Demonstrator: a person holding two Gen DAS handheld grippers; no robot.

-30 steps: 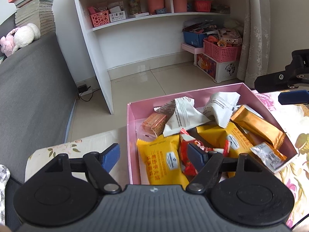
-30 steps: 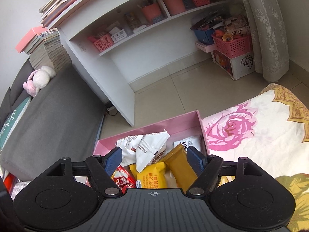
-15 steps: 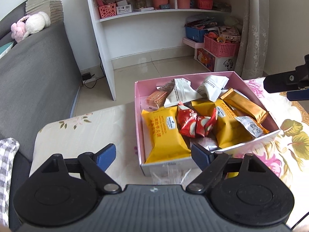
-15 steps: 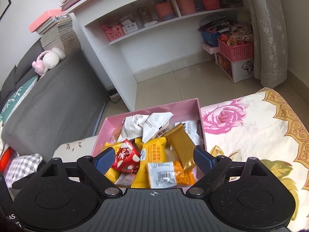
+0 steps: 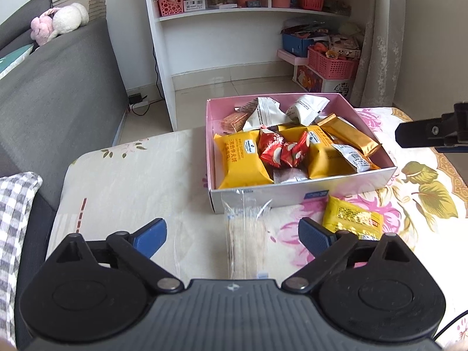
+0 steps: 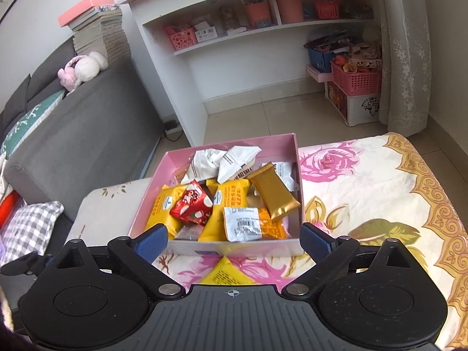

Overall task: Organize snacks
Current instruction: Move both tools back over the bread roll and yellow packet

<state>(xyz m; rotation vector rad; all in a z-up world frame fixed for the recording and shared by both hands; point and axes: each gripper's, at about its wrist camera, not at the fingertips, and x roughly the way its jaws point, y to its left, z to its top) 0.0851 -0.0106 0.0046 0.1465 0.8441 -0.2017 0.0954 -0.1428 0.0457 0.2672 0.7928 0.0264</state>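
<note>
A pink box full of several wrapped snacks stands on the flowered cloth. In front of it lie a clear-wrapped snack and a yellow packet. My left gripper hangs above the clear-wrapped snack, its jaws opening wide and touching nothing. My right gripper hovers before the box's near wall, over the yellow packet. Its jaws are opening too, with nothing gripped. The right gripper's black arm shows at the left wrist view's right edge.
A grey sofa with a checked cushion runs along the left. White shelves and pink baskets stand beyond the tiled floor. The cloth's far edge drops off behind the box.
Both grippers have pulled back from over the box and spread their jaws wider. The clear-wrapped snack and the yellow packet have come into view in front of the box.
</note>
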